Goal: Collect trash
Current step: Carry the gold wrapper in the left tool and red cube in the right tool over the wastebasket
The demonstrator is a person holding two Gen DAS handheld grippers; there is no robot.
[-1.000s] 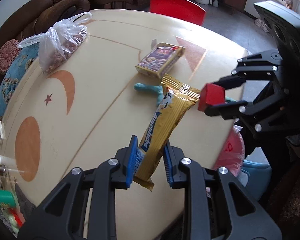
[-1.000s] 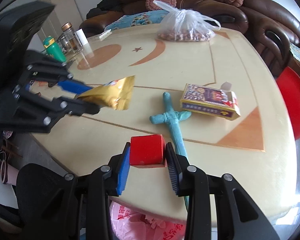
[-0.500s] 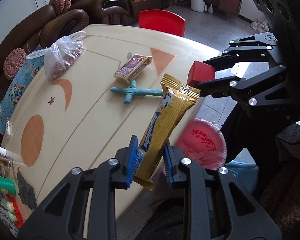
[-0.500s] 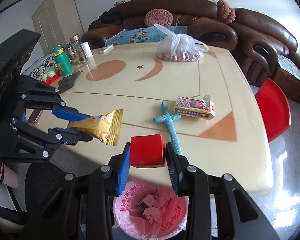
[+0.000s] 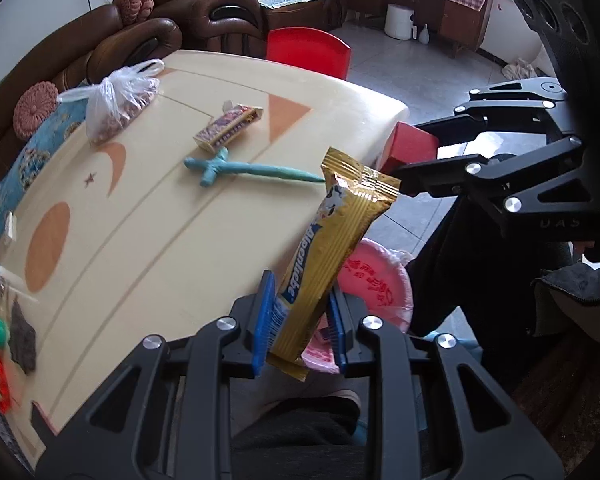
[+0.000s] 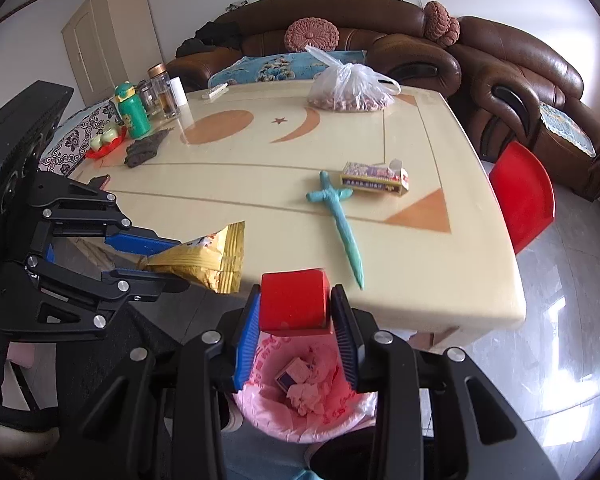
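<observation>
The desk (image 6: 260, 184) is the reference landmark, and the bin (image 6: 308, 420), lined with a pink bag and already holding scraps, stands on the floor just off the desk's near edge. The step in hand appears to be the carry to the bin: both grippers are loaded and hang off the near edge of the desk, with neither item released yet. The right gripper (image 6: 296, 312) is closed on a red box (image 6: 292, 300), its blue pads pressing the box's two sides, directly above the bin opening. The left gripper (image 5: 300, 320) is closed narrowly on a gold wrapper (image 5: 332, 252), clamped near the wrapper's lower end so that most of its length stands free above the pads; it sits at the desk's near edge with the bin rim showing just behind it. The next move likely calls for opening the right gripper over the bin, then bringing the left gripper over the opening and releasing the wrapper. Left on the desk, well apart from the bin, are a nut bag (image 6: 348, 92) at the far side, a carton (image 6: 376, 180), and a teal sword (image 6: 340, 216) just beside the carton.
</observation>
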